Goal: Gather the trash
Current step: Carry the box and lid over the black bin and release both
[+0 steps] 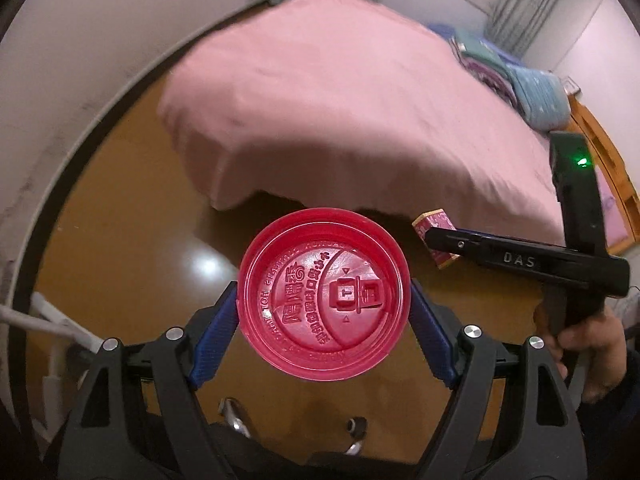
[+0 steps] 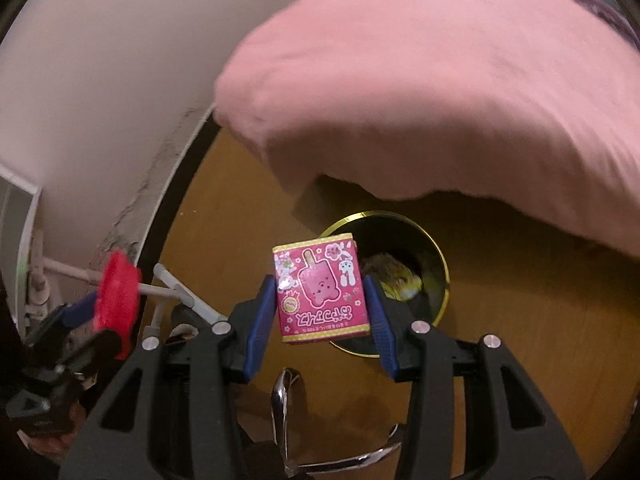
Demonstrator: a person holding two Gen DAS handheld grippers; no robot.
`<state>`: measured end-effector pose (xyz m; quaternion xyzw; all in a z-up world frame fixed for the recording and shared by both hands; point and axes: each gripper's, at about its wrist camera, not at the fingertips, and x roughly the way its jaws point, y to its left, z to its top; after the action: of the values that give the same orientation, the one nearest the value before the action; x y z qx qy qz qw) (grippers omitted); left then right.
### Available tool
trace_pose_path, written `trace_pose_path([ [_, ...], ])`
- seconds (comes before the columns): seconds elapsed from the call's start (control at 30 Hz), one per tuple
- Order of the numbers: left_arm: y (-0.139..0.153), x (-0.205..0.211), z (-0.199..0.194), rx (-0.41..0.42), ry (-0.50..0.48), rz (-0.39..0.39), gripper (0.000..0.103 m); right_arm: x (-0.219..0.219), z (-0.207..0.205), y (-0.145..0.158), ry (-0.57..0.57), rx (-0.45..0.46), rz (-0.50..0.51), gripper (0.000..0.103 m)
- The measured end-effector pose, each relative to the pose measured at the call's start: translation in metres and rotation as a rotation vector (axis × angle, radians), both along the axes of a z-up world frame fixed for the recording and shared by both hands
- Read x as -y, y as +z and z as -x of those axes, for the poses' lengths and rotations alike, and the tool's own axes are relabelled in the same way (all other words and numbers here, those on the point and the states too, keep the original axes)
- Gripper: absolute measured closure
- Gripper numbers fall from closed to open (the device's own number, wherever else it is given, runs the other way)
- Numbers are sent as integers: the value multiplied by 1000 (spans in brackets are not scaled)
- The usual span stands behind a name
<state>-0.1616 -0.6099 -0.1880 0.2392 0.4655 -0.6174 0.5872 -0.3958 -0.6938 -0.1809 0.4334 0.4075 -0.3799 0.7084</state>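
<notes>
My left gripper [image 1: 324, 308] is shut on a red plastic cup lid [image 1: 324, 294], its blue pads pressing both rims; the lid shows edge-on at the left of the right wrist view [image 2: 116, 300]. My right gripper [image 2: 320, 300] is shut on a small pink ice-pop carton [image 2: 320, 292], held above the rim of a black bin with a gold rim [image 2: 440, 264]. Crumpled yellowish trash [image 2: 396, 276] lies inside the bin. In the left wrist view the same carton [image 1: 436, 228] shows at the tip of the right gripper's finger [image 1: 452, 240], with a hand [image 1: 592, 356] on its handle.
A bed under a pink cover [image 1: 340, 112] overhangs the wooden floor [image 1: 120, 200] just beyond both grippers. A pale wall with a dark skirting [image 2: 172, 200] and white pipes [image 2: 180, 288] runs along the left. Folded bedding [image 1: 536, 92] lies at the bed's far end.
</notes>
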Motion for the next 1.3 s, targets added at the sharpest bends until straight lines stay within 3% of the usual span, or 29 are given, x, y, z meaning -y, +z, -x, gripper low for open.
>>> trace_pose_path([
  [0.2, -37, 22, 23, -7, -46, -63, 24, 15, 16, -15, -39, 12, -34, 58],
  [0.47, -49, 50, 30, -25, -50, -73, 21, 26, 17, -22, -50, 36, -54, 58],
  [0.5, -50, 53, 31, -27, -51, -74, 20, 28, 18, -21, -58, 45, -53, 51],
  [0.53, -49, 56, 31, -29, -53, -74, 20, 29, 20, -20, -67, 49, -48, 34],
  [0.57, -48, 59, 33, -29, -54, -75, 20, 29, 22, -18, -79, 52, -35, 30],
  [0.83, -44, 62, 34, -18, -43, -69, 12, 31, 26, -12, -97, 60, -18, 29],
  [0.93, -34, 55, 33, -2, -37, -59, 12, 28, 24, 2, -95, 66, 9, 27],
  [1.1, 7, 21, 13, 57, 20, 6, 10, 14, 2, 37, -28, 73, 87, 18],
  [1.3, 70, -57, -35, 185, 157, 83, 9, -29, -82, 82, 207, 81, 167, 15],
])
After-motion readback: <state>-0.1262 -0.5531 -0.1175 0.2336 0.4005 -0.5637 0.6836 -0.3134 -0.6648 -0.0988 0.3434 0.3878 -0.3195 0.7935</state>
